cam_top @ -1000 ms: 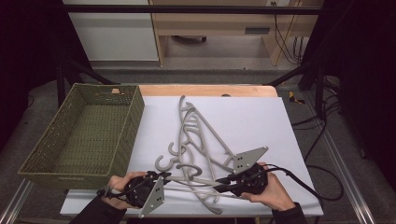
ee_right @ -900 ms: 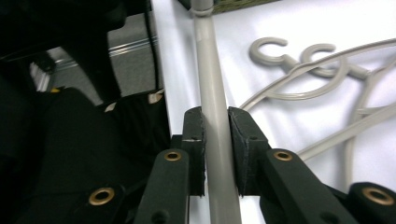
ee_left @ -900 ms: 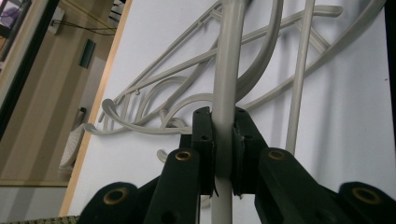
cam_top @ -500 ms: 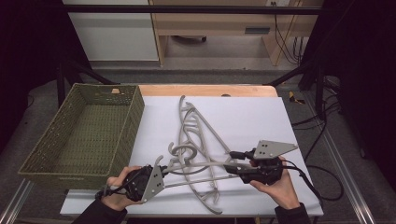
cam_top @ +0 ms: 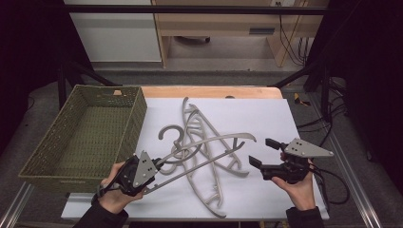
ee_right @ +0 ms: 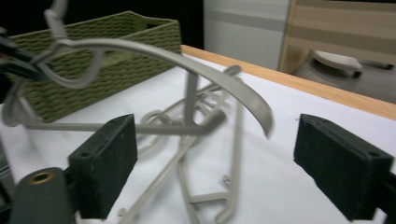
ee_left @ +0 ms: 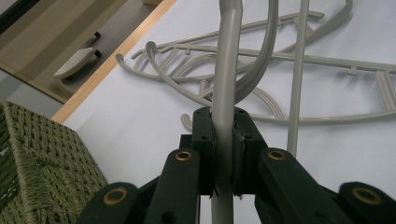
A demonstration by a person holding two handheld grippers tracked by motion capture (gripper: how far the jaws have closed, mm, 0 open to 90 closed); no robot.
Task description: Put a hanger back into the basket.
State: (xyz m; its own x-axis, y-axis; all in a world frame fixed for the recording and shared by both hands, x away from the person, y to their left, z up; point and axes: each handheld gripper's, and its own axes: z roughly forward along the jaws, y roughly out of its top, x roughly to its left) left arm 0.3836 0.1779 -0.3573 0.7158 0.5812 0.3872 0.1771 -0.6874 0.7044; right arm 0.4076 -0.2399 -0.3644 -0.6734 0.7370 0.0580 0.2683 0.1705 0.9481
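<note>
Several grey plastic hangers [cam_top: 199, 121] lie tangled on the white tabletop [cam_top: 266, 109]. My left gripper [cam_top: 157, 167] at the front left is shut on the end of one hanger [cam_top: 214, 141], which is lifted above the pile. In the left gripper view both pads clamp its arm [ee_left: 225, 84] at the left gripper [ee_left: 223, 154]. My right gripper [cam_top: 263, 152] at the front right has just been opening its jaws, and nothing is between them. In the right gripper view the hanger's free end [ee_right: 243, 93] hovers just ahead of the open right gripper [ee_right: 224, 163], apart from the pads.
A green woven basket [cam_top: 138, 114] stands at the left, its near corner beside my left hand; it also appears in the left gripper view [ee_left: 42, 158] and the right gripper view [ee_right: 107, 51]. The table's wooden far edge [cam_top: 214, 91] runs behind the hangers.
The right gripper opened, let go of the hanger and drew back to the right. The left gripper kept its hold, and the hanger's free end now hangs lifted over the pile.
</note>
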